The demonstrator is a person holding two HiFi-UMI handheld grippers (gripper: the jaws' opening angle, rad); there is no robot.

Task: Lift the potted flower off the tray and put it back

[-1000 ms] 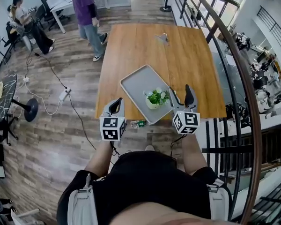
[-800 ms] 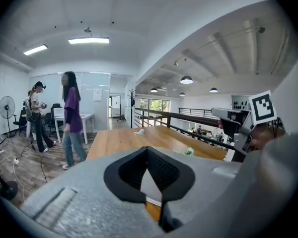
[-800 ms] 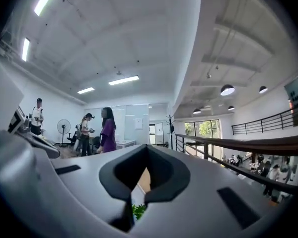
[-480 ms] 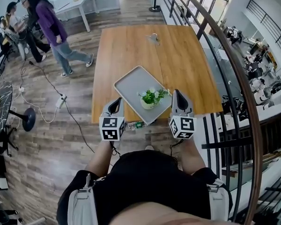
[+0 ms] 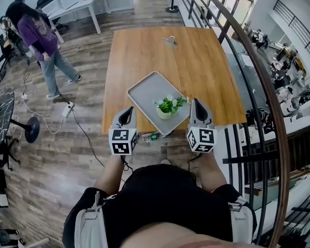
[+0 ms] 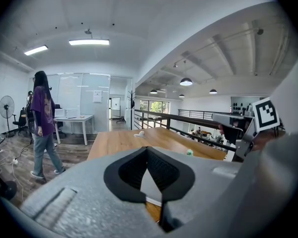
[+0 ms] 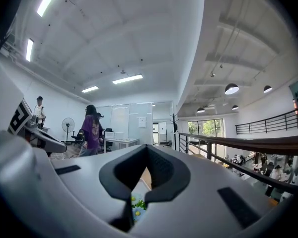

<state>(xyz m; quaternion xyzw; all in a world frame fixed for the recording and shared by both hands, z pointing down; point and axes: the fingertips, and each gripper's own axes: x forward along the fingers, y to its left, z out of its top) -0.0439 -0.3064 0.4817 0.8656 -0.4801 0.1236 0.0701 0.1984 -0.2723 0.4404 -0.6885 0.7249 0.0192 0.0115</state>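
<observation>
The potted flower (image 5: 169,107), green leaves with small blooms in a pale pot, stands on the near right part of the grey tray (image 5: 147,93) on the wooden table (image 5: 144,50). My right gripper (image 5: 196,109) is just right of the pot with its jaws shut and nothing between them. A bit of the flower (image 7: 137,205) shows below the closed jaws of the right gripper (image 7: 147,148). My left gripper (image 5: 126,117) hangs at the table's near edge, left of the tray, also shut and empty. Past the left gripper (image 6: 148,150) the table stretches ahead.
A small white object (image 5: 169,40) lies at the table's far end, and a small green item (image 5: 152,136) at its near edge. A dark railing (image 5: 258,87) runs along the right. A person in purple (image 5: 39,40) stands on the floor at far left near a white desk (image 5: 82,1).
My right gripper's jaws have closed from open, beside the pot. The left gripper kept still. The person in purple walked further left.
</observation>
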